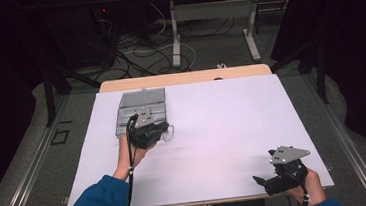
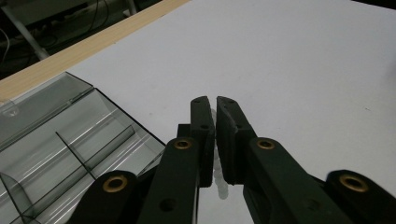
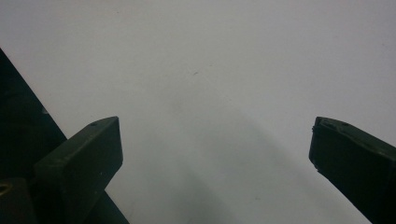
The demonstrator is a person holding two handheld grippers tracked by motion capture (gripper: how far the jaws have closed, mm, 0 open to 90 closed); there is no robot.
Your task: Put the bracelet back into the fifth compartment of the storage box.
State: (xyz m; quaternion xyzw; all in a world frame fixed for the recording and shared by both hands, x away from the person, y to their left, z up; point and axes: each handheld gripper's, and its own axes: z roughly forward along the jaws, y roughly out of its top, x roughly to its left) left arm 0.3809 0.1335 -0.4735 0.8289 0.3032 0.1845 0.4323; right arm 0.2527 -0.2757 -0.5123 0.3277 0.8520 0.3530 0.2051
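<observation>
Left gripper (image 2: 215,103) sat beside the clear compartment box (image 1: 140,110), near the far left corner of the white sheet (image 1: 223,124) — jaws nearly together, pinching a small clear plastic piece (image 2: 219,179). The left gripper view showed that piece between the pads and the box's open dividers; from the high view it was only a faint glint at the gripper's right. Right gripper (image 3: 215,154) rested at the near right corner, jaws spread wide, nothing between them — bare sheet ahead. Centre and far right edge lay open.
</observation>
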